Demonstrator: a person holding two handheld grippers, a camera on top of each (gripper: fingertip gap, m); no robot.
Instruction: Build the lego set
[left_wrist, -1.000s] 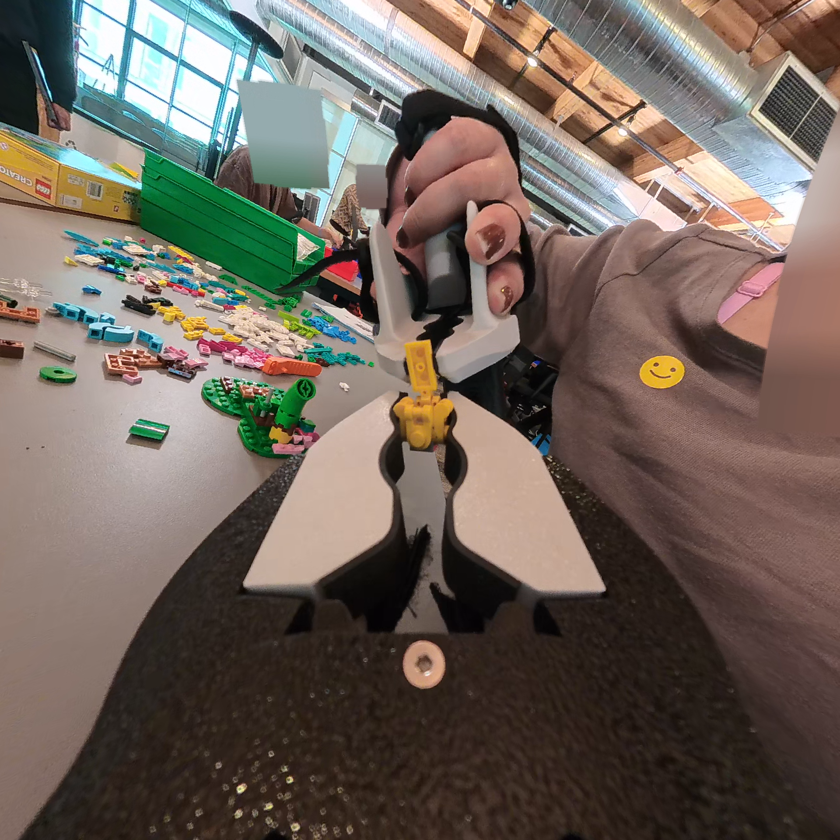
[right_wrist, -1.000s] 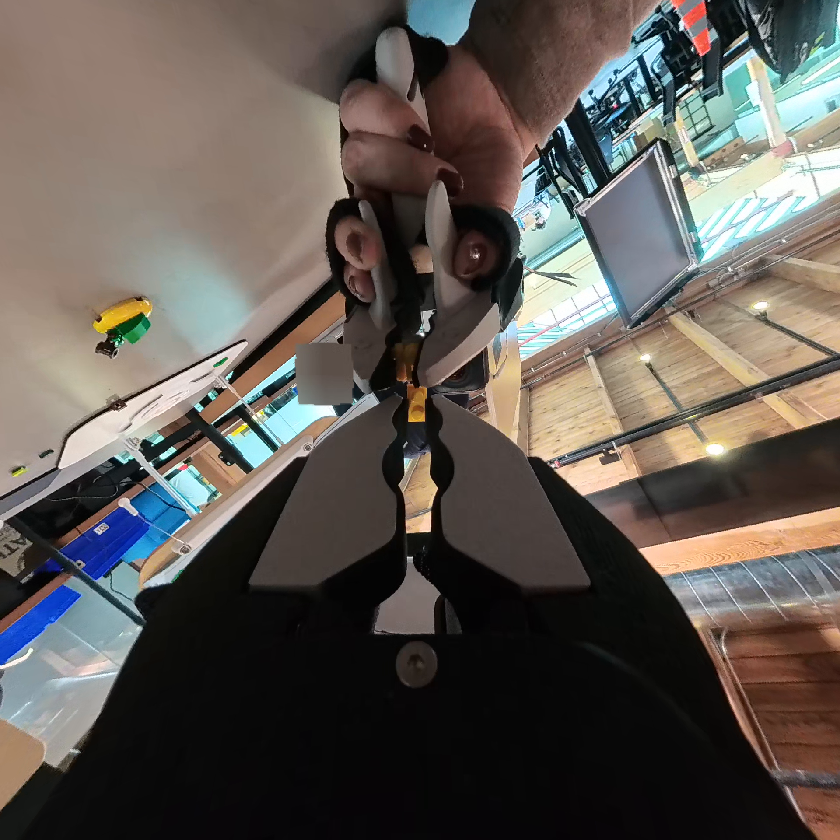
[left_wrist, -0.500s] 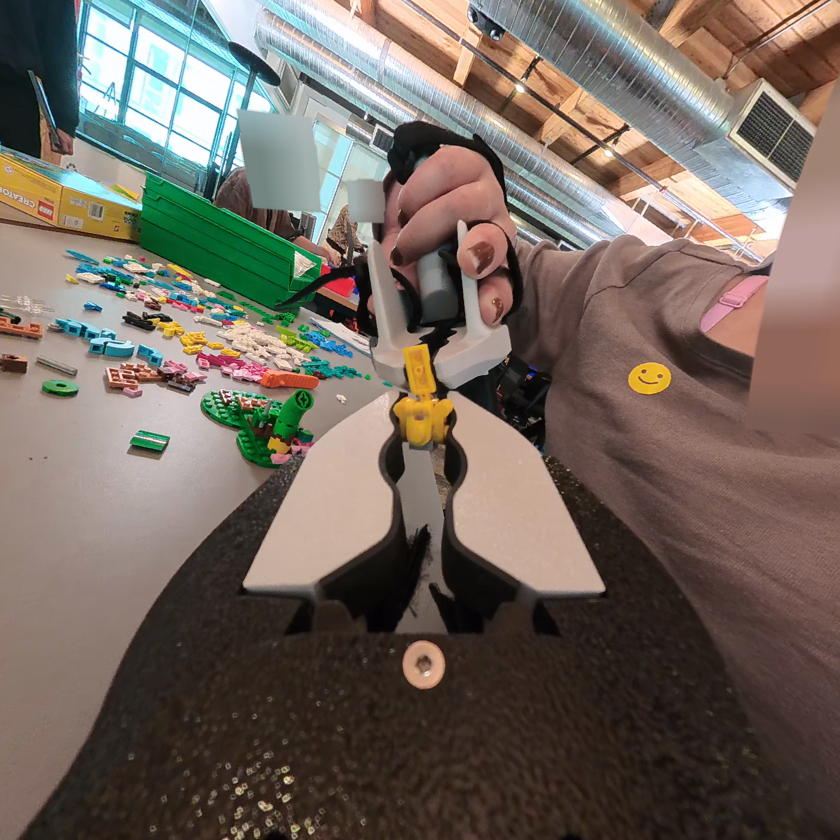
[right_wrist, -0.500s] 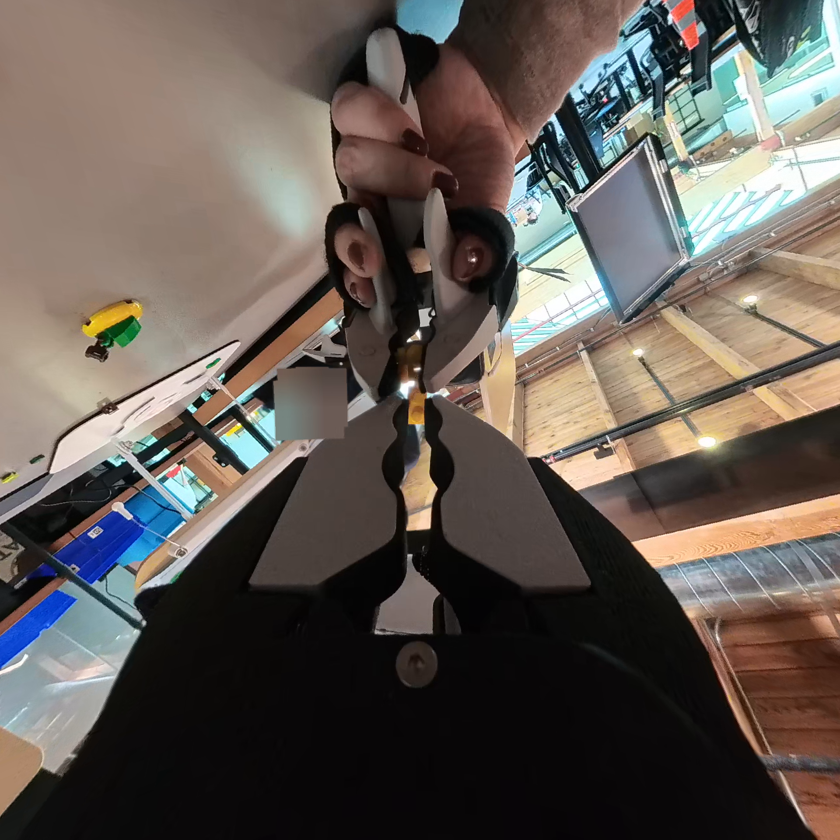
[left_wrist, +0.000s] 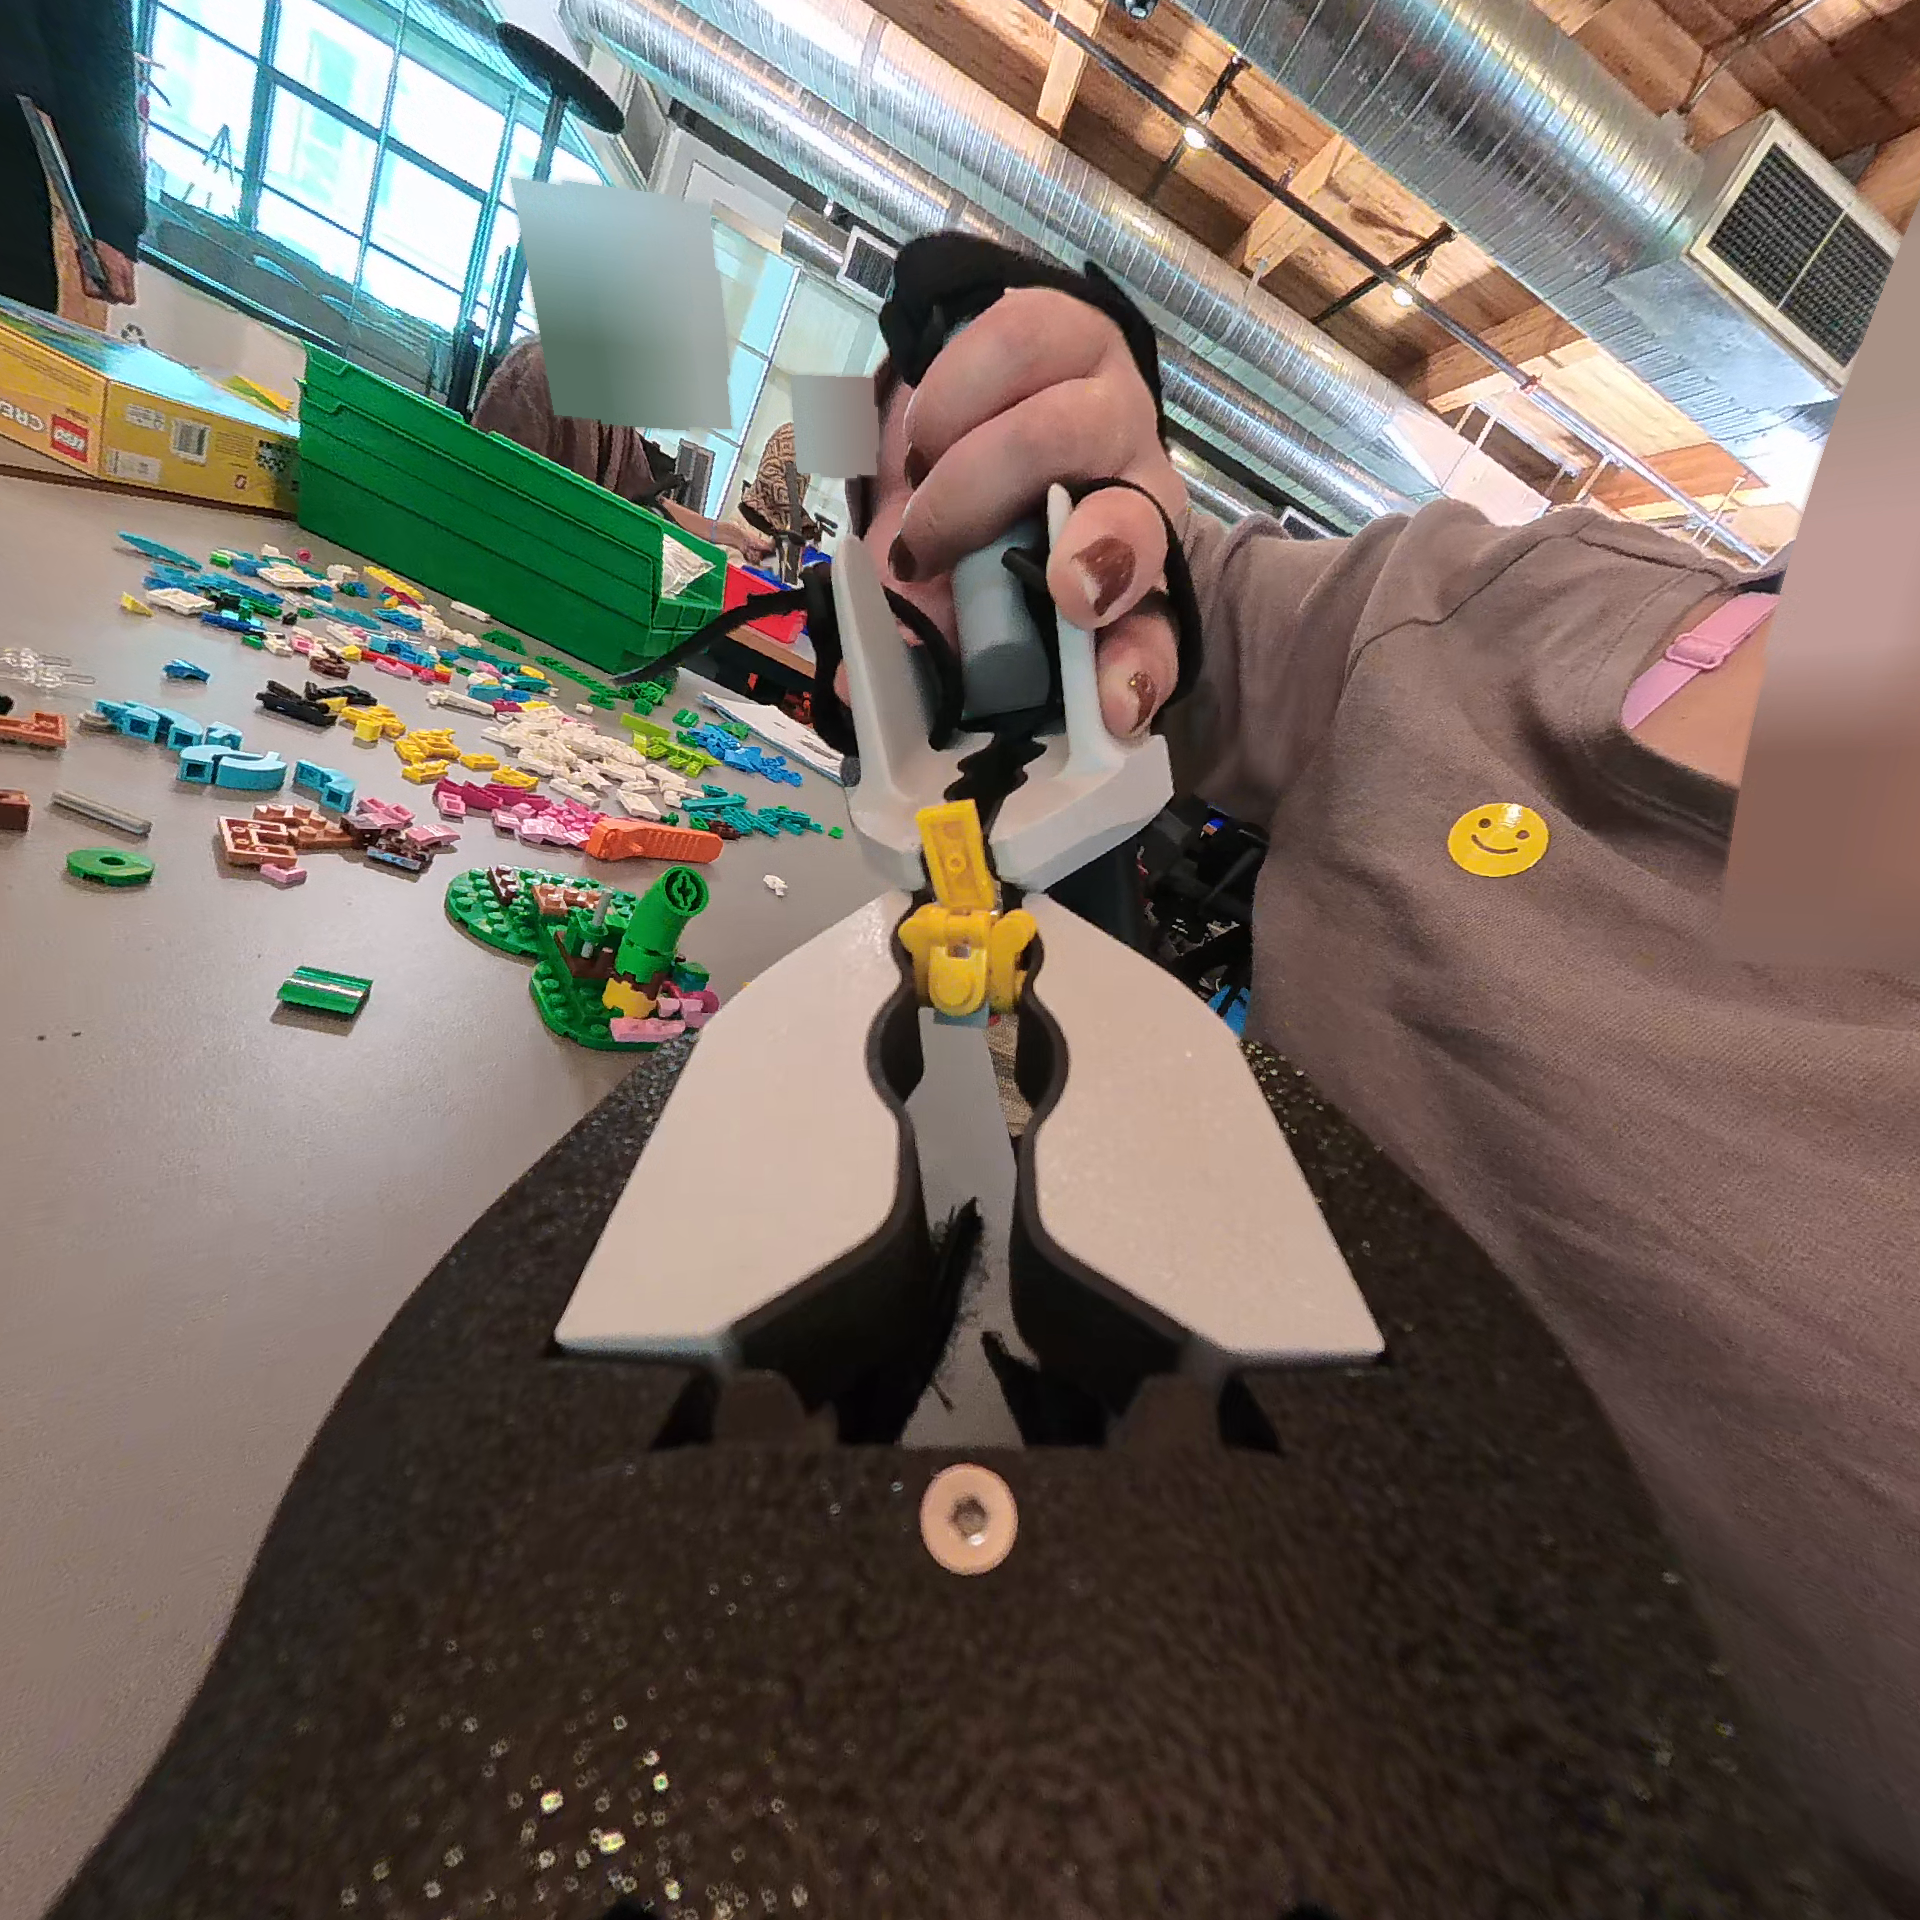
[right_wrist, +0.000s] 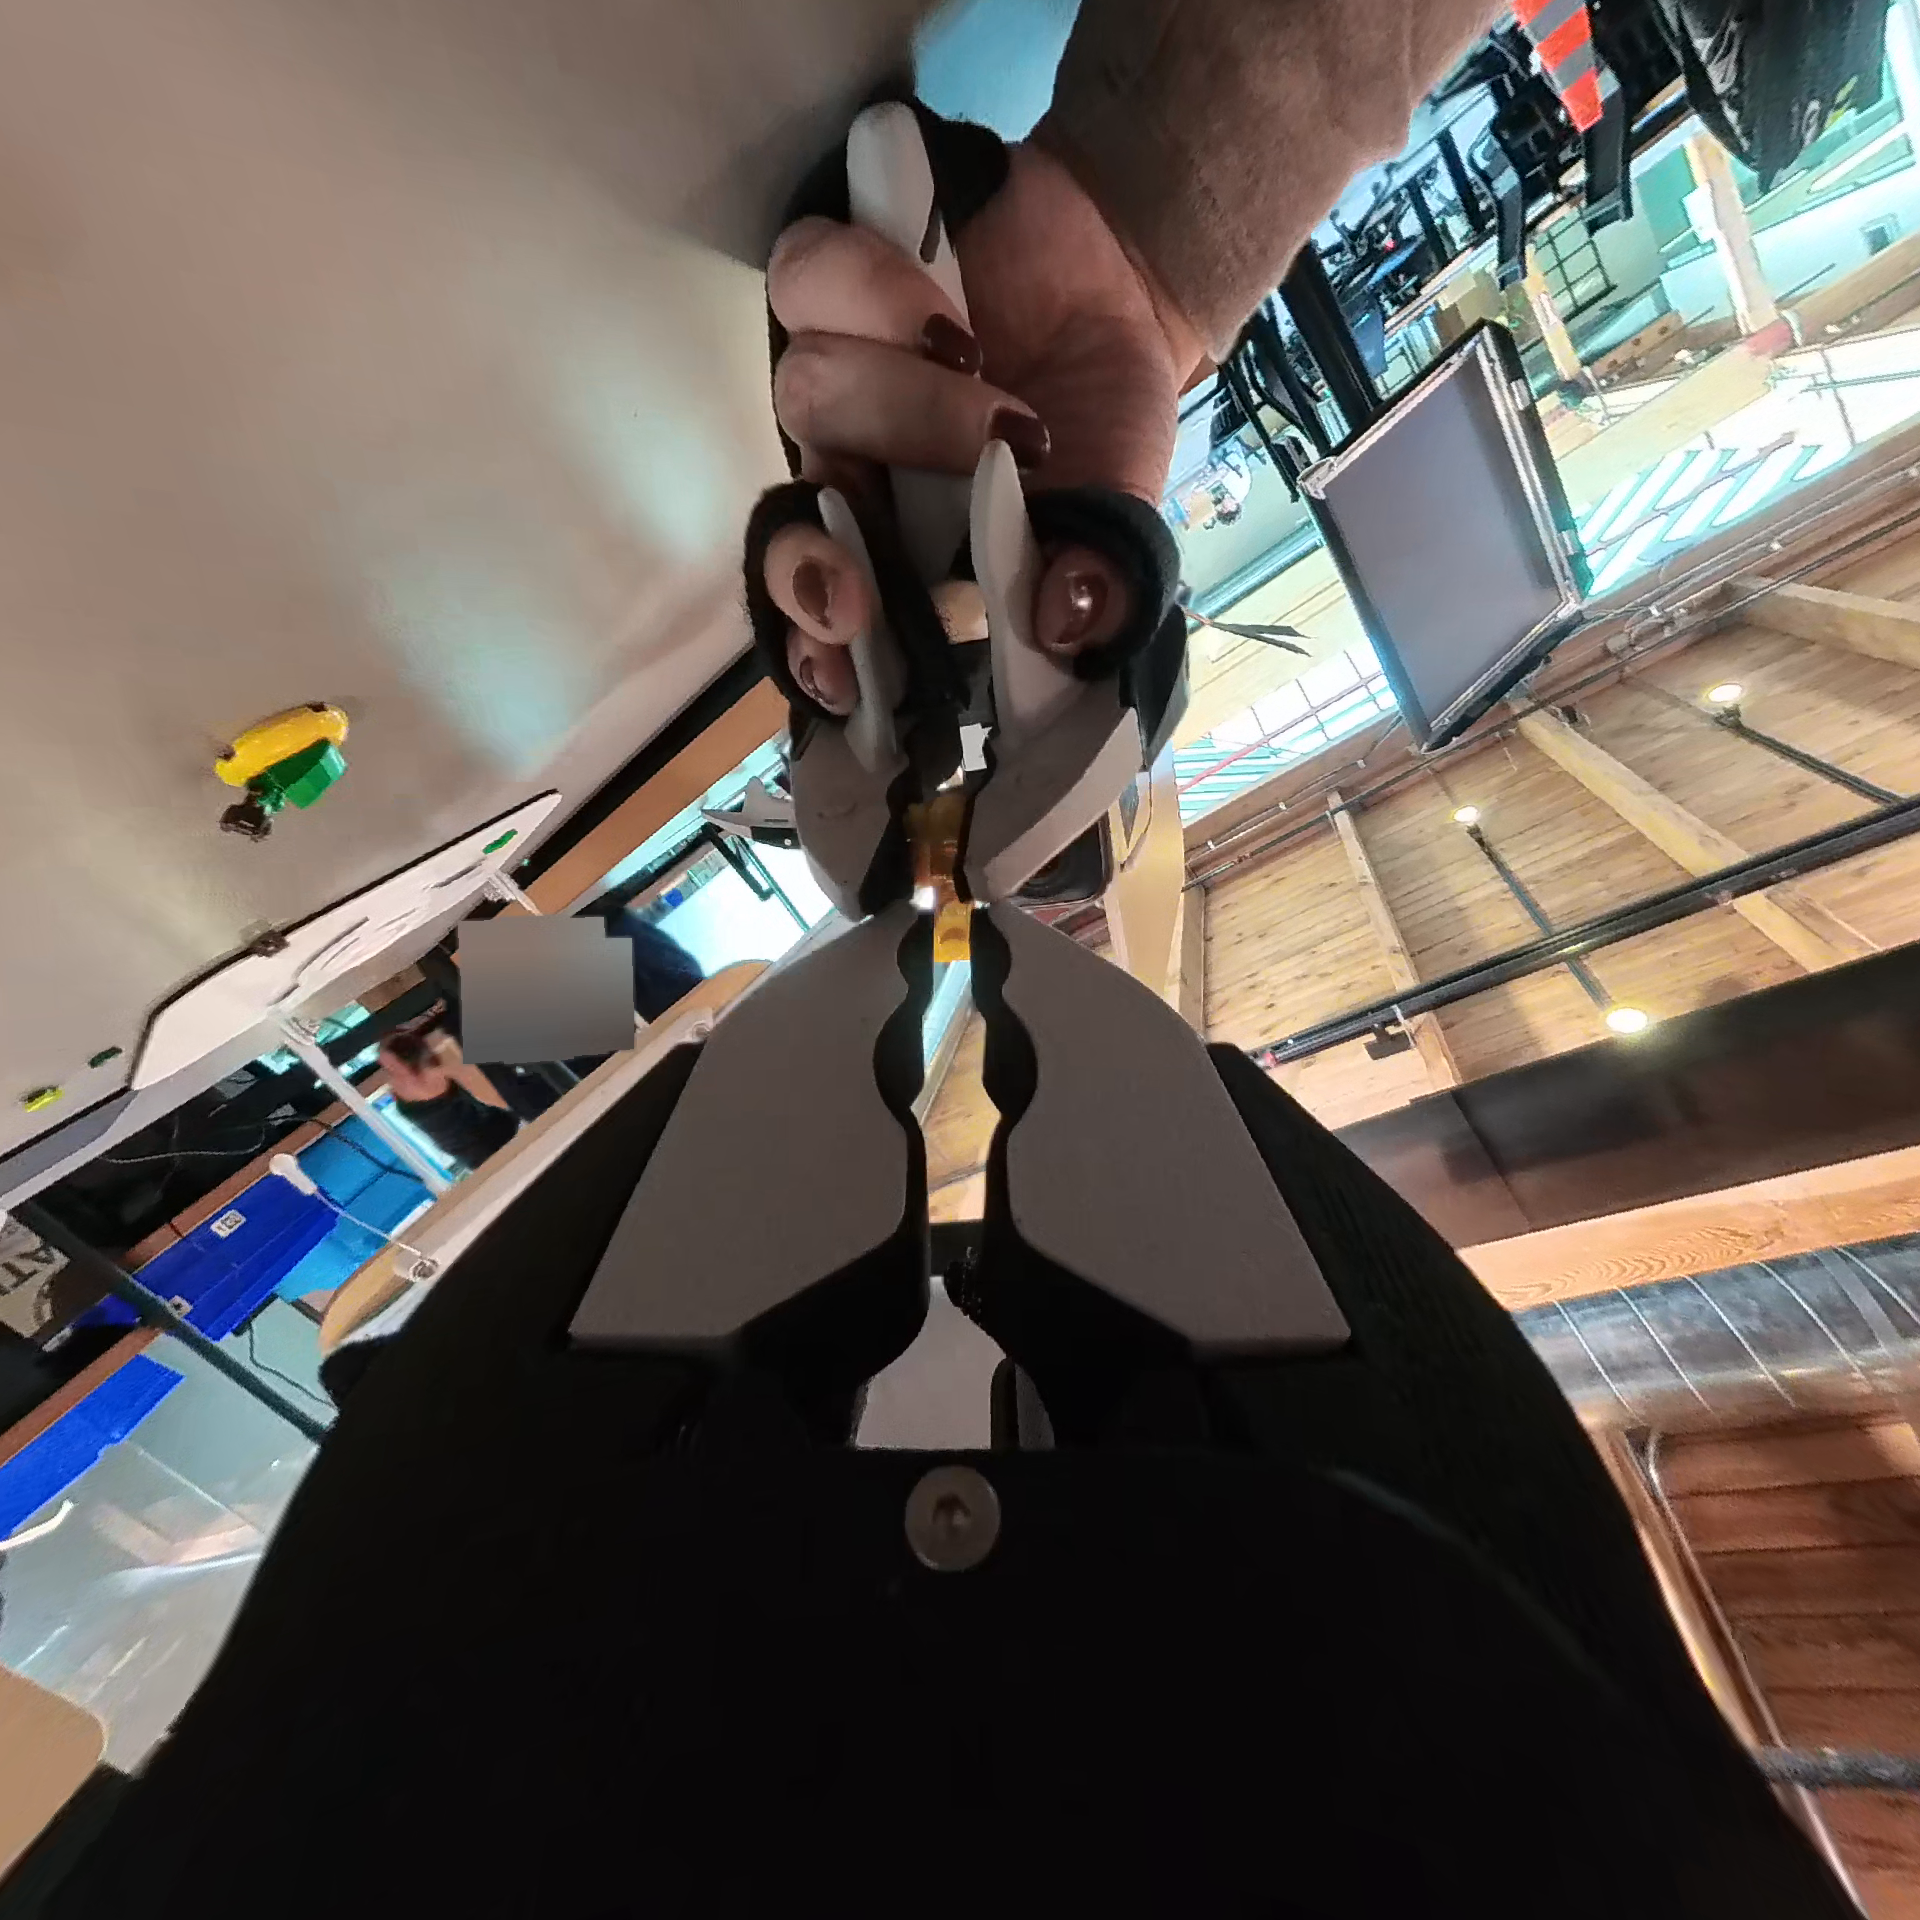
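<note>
In the left wrist view my left gripper (left_wrist: 961, 956) is shut on a small yellow lego assembly (left_wrist: 961, 961), held in the air above the table. My right gripper (left_wrist: 951, 883) comes down from above, shut on a thin yellow plate (left_wrist: 956, 847) whose lower end meets the assembly. In the right wrist view, which is turned upside down, my right gripper (right_wrist: 948, 930) is shut on the yellow plate (right_wrist: 951, 943). The left gripper (right_wrist: 935, 852) faces it tip to tip with the yellow assembly (right_wrist: 928, 826) between its fingers.
The grey table (left_wrist: 156, 1195) holds a partly built green base with a green tube (left_wrist: 618, 956), a green tile (left_wrist: 322, 987), an orange separator tool (left_wrist: 649, 840) and many loose bricks (left_wrist: 468, 717). A green bin (left_wrist: 478, 520) and a yellow box (left_wrist: 104, 416) stand behind. The person's grey-shirted torso (left_wrist: 1507, 1091) is on the right. A small yellow and green build (right_wrist: 281, 758) sits on the table. My two grippers' fingertips are within a few centimetres of each other.
Both grippers stay shut on their yellow pieces, tip to tip. The pair has drifted only slightly, and the plate still leans on the assembly.
</note>
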